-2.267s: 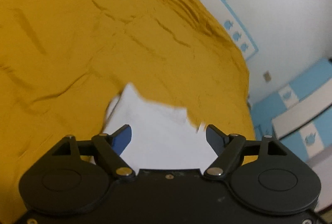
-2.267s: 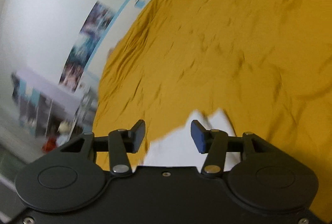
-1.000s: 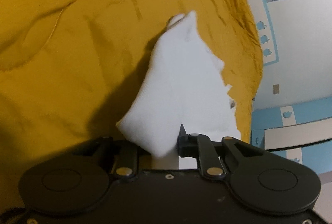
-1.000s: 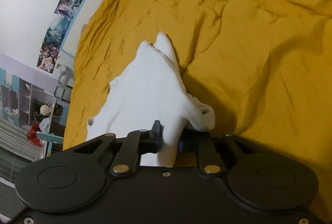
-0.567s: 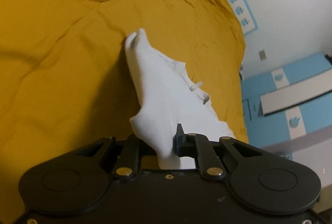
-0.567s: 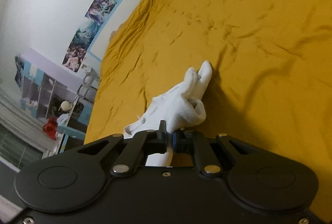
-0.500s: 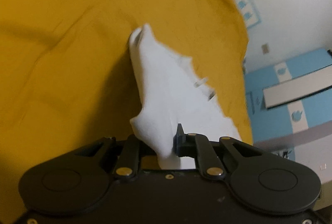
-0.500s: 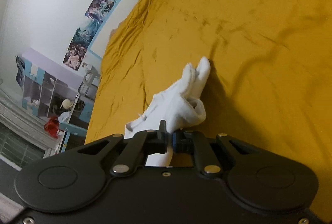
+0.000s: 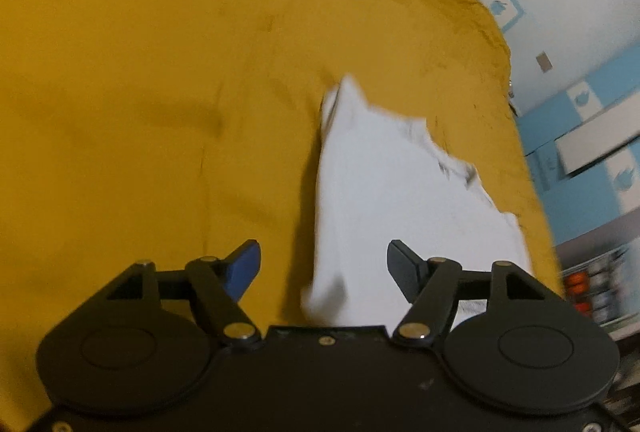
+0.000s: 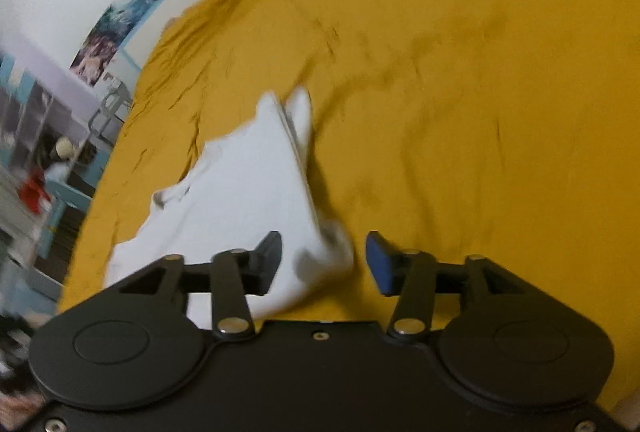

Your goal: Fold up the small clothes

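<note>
Both tools, left (image 9: 323, 264) and right (image 10: 323, 259), have just been opening and grip nothing; the garment (image 9: 384, 192) drops onto the bed (image 9: 140, 72), one fold laid, more folds likely left.

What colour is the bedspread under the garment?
Mustard yellow bedspread, plain and wrinkled; the left wrist view shows it best, under the white garment.

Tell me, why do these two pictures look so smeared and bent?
Left wrist view: motion blur softens the white cotton garment and mustard-yellow bedspread; the fisheye lens curves the wall. Right wrist view: the same smear, strongest at the edges, while the black gripper stays sharper; a soft shadow lies beside the garment.
</note>
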Motion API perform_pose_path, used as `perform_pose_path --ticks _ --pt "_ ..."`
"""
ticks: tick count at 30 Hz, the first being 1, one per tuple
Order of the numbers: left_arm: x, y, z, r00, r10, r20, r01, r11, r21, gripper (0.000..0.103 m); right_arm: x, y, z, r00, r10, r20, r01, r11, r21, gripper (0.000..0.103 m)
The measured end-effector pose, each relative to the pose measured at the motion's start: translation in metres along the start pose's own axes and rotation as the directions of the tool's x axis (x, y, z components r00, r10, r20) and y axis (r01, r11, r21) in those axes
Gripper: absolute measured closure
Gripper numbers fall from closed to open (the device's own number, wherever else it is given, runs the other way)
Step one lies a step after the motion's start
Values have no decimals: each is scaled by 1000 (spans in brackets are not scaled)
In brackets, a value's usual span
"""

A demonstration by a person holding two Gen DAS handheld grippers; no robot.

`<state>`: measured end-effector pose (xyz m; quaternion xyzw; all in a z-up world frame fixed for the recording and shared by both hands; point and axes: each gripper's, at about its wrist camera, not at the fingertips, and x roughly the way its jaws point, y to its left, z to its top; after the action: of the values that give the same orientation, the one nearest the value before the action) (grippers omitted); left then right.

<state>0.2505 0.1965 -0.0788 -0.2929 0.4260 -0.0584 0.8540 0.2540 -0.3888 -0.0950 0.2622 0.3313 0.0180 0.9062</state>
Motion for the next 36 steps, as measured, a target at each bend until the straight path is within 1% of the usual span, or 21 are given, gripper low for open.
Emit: perform_pose_path --ticks 2,3,5,7,10,12,15,18,20,21,22,23,24,25,26,27,28,30,33,35,36 --pt "9 -17 16 999 -12 49 9 998 59 32 11 16 21 999 -4 42 7 997 -75 54" --pt "19 -25 23 997 -30 71 24 996 85 31 22 26 31 998 18 55 -11 993 -115 54" --pt "42 -42 33 994 -41 106 26 990 138 30 49 42 48 998 30 62 -18 983 -180 54" --pt "69 -49 43 993 -36 112 18 988 155 30 83 58 61 999 22 49 -11 974 -226 54" --pt "107 -55 54 992 12 122 -32 986 164 30 129 68 71 999 -19 32 26 963 -269 54" --pt "130 -56 67 991 46 125 -66 984 166 30 156 67 74 999 -37 -11 33 962 -273 55" --pt "155 -54 83 987 103 123 -121 982 142 30 177 65 71 997 -71 -28 60 954 -295 55" --pt "170 -52 92 983 138 124 -155 977 147 31 186 61 67 995 -89 -40 73 951 -301 55" --pt "179 -53 96 986 127 112 -144 977 158 42 190 58 65 995 -86 -57 65 951 -304 55" --pt "175 -52 90 987 119 106 -135 977 163 61 192 58 65 995 -85 -61 62 950 -306 58" --pt "177 -52 91 988 118 97 -133 977 166 79 192 58 63 995 -79 -60 57 950 -307 68" --pt "177 -52 89 988 125 95 -139 976 170 83 193 58 63 995 -73 -64 50 950 -309 74" --pt "178 -51 89 988 122 94 -137 975 177 91 194 58 63 995 -69 -71 43 950 -310 84" --pt "179 -51 89 989 112 96 -127 976 178 92 193 59 63 996 -65 -68 41 949 -313 90" --pt "177 -51 89 989 106 105 -124 976 177 93 191 60 63 996 -63 -57 41 947 -319 91" --pt "173 -50 89 988 98 115 -117 978 173 93 188 61 63 997 -57 -49 38 948 -317 95" --pt "169 -50 89 989 81 126 -101 982 162 94 184 62 64 998 -46 -37 32 950 -309 97" --pt "158 -54 88 989 37 144 -59 987 148 94 171 64 67 1000 -29 0 28 955 -294 98" --pt "154 -59 91 990 -6 141 -14 990 141 94 151 66 72 999 -14 47 27 956 -291 99" --pt "162 -56 94 993 -7 121 -8 993 122 94 148 62 76 998 -20 52 34 961 -273 99" --pt "170 -53 95 994 12 107 -24 993 112 94 150 58 77 998 -32 44 43 964 -264 99"
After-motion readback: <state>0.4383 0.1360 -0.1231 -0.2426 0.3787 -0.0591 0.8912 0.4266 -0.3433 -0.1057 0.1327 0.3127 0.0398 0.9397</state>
